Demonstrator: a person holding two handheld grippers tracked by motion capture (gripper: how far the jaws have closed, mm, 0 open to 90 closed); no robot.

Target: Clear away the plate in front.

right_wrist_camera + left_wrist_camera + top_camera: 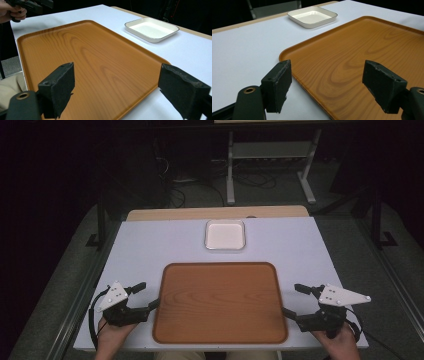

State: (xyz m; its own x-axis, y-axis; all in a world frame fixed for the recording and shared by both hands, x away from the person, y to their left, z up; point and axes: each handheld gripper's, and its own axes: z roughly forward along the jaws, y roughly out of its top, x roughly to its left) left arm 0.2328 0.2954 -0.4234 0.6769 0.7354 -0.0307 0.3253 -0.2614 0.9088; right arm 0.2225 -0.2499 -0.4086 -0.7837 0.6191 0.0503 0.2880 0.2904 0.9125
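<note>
On the white table [150, 240] sits a wooden tray [220, 302], flat and bare, close to the near edge, and both grippers are lined up on either side of it. Left gripper [146, 297] first: it's held low at the tray's left rim, jaws spread wide apart, nothing between them. From the left gripper view, those two black jaws straddle the tray's near corner, one over the white table surface, the other over the wood, with the tray's curved rim [294, 75] running between them. I can't tell from here whether either jaw touches the rim.

Over to the right gripper [295, 300]: same story, mirrored. It hangs at the tray's right edge, jaws parted wide and holding nothing. In the right gripper view the tray [87, 62] stretches away between the jaws, one jaw above the wood, the other out over the table just beyond the rim. Far off at the top left of that view you catch the other hand [11, 12] with its own gripper.

Beyond the tray, toward the far side of the table, lies a small white dish [225, 235], square with rounded corners and a dark rim, apart from the tray and from both grippers.
</note>
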